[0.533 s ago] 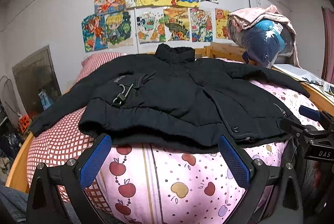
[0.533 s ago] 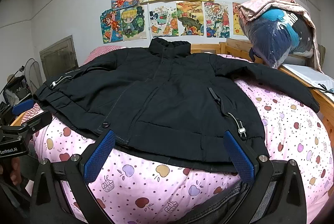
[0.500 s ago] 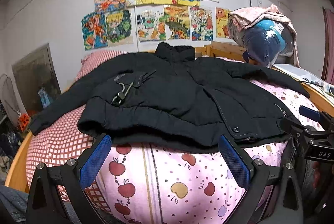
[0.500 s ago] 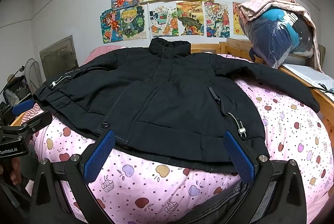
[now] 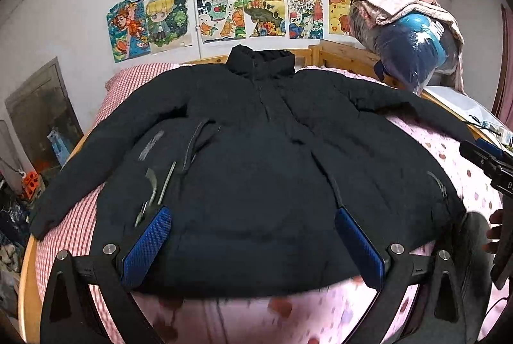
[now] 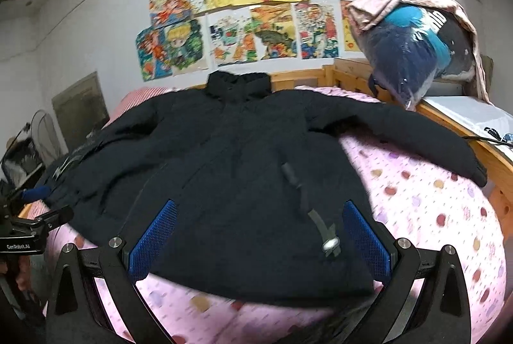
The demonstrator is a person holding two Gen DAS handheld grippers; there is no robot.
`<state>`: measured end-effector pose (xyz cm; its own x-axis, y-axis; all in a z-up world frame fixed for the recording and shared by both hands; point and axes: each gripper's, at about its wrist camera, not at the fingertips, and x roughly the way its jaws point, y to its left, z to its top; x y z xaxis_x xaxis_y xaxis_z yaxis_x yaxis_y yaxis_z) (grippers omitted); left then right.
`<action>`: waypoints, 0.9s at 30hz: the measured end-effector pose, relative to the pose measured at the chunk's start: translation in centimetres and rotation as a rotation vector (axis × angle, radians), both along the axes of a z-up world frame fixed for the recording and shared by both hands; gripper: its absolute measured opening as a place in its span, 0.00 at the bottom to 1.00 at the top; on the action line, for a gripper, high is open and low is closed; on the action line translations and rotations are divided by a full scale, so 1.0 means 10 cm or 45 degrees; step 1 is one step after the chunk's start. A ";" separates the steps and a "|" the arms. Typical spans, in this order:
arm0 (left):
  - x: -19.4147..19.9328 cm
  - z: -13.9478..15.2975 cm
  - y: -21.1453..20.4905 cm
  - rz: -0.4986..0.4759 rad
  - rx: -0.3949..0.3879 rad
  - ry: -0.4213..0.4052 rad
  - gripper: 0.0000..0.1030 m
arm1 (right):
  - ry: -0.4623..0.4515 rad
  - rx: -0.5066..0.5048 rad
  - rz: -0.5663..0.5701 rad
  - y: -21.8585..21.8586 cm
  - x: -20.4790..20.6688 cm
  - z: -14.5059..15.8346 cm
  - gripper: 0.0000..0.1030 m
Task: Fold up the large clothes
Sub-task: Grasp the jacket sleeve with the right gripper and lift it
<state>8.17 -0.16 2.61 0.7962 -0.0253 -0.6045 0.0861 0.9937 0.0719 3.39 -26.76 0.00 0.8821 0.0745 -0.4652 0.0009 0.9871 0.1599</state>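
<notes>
On the bed (image 5: 455,158): black jacket (image 5: 256,171) lay spread flat, unfolded. Left tool (image 5: 253,243) and right tool (image 6: 259,236) both gaped empty over its hem, apparently approaching. Next: pinch hem corners.

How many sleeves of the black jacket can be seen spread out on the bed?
2. The left sleeve stretches out over the red checked sheet; the right sleeve reaches across the pink spotted quilt towards the wooden bed rail. Neither is folded in.
</notes>
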 end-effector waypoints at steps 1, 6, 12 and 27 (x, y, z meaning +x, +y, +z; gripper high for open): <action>0.08 0.03 -0.04 -0.003 0.003 0.006 1.00 | 0.004 -0.011 -0.015 -0.06 0.06 0.01 0.99; 0.53 0.13 -0.25 -0.022 0.000 0.040 1.00 | 0.089 -0.056 -0.108 -0.43 0.42 0.05 0.99; 1.11 0.16 -0.50 -0.023 -0.049 0.117 1.00 | 0.139 -0.104 -0.259 -0.80 0.70 0.00 0.99; 2.51 -0.18 -1.59 -0.101 -0.021 0.195 1.00 | 0.252 -0.034 -0.416 -1.58 1.20 -0.43 0.99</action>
